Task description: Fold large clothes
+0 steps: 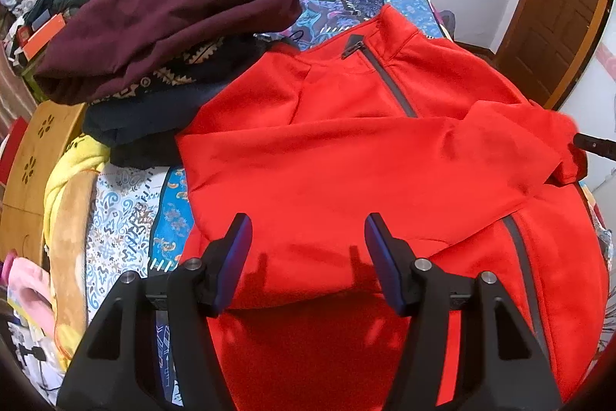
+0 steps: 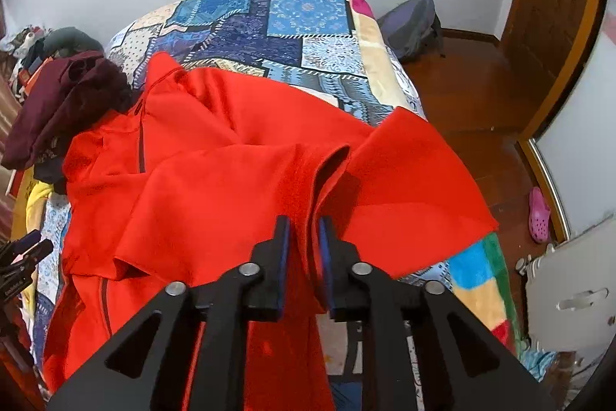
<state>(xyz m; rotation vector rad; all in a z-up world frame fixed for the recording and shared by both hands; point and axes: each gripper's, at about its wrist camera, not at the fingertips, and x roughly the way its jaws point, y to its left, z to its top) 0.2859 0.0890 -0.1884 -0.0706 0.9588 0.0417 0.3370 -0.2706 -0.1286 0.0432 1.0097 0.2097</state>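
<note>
A red jacket lies spread across a bed covered by a patchwork bedspread in blues and creams, with its collar and dark zipper pointing toward the far wall. One sleeve is drawn across the chest of the garment, so that it runs sideways over the front panel. The left claw hovers just above the lower part of the jacket with its jaws set wide apart and nothing between its blue pads; its shadow falls on the red cloth beneath. The right claw is closed down narrow on a raised fold of the red fabric near the jacket's side edge, and the cloth rises in a ridge between its pads and hangs down below them. In the left wrist view the tip of the right claw shows at the far right, touching the bunched end of the sleeve. Beside the jacket, near its collar, sits a pile of other clothes, with a maroon garment on top of a dark patterned one. A yellow blanket lies at the bed's edge. A pink shoe rests on the wooden floor.
</note>
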